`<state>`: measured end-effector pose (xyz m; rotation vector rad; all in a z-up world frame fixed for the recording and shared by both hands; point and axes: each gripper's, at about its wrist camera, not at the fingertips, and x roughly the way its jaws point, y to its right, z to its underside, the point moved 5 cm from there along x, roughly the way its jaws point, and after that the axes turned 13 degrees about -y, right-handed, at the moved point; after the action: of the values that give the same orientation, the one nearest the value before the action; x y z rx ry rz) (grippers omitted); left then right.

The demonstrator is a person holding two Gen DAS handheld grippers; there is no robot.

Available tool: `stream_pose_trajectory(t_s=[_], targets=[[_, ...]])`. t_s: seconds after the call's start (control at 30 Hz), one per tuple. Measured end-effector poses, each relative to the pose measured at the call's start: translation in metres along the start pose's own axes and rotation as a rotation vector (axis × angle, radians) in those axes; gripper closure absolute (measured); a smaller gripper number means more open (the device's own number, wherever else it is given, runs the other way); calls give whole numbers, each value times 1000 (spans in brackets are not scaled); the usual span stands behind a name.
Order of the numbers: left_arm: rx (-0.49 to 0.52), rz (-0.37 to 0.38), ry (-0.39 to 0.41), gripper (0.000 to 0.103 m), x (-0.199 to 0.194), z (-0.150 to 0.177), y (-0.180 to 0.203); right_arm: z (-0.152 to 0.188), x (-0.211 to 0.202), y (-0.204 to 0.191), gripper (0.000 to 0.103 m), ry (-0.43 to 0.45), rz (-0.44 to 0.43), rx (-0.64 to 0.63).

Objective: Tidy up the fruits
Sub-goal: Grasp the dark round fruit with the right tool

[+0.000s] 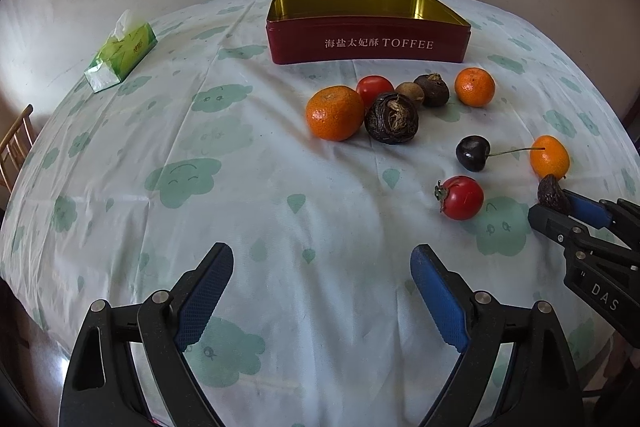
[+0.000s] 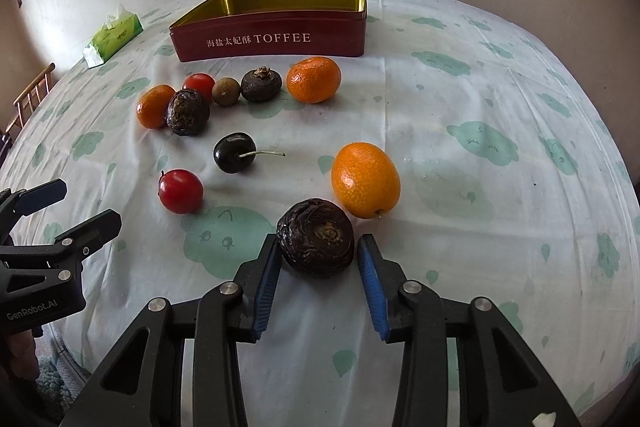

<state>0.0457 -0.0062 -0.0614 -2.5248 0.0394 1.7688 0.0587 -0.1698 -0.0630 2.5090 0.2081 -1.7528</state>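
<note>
Right gripper (image 2: 318, 255) at a dark wrinkled fruit (image 2: 315, 243).
We saw its jaws flanking the fruit, contact unclear, well before the toffee tin (image 2: 272, 39); left gripper (image 1: 322, 267) gaped empty.

White lettering "海盐太妃酥 TOFFEE" is printed on the front wall of the red tin (image 1: 368, 41), w/ gold inside. Left of the tin, a green tissue pack (image 1: 120, 53) carries print too small to be read. "GenRobot.AI" is read on the left gripper (image 2: 70, 205) body, right-wrist view; "DAS" is seen on the right gripper (image 1: 560, 209) body, cut off.
</note>
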Motion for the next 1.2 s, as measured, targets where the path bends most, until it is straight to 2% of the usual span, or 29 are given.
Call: stream_pose_trajectory(t_s=[0.2,0.33,0.53,0.67,0.8,0.9,1.2], targets=[[25,17,6,13,-1,-4,7,-1,0,2,70,8,-10,1],[42,48,-5,13,1,-5,15,2,-1,11,70,10,11,18],[82,48,2,13,1,-8,29,5,-2,28,70,8,36,63],[114,53,8,18,0,-10,39,6,-3,43,70,7,50,101],[147,75,7,27,1,-12,52,8,-4,53,70,14,49,124],[162,81,6,29,3,-15,59,9,-4,54,70,20,50,119],[122,101,-8,41,12,-30,65,11,-4,55,70,31,51,105]])
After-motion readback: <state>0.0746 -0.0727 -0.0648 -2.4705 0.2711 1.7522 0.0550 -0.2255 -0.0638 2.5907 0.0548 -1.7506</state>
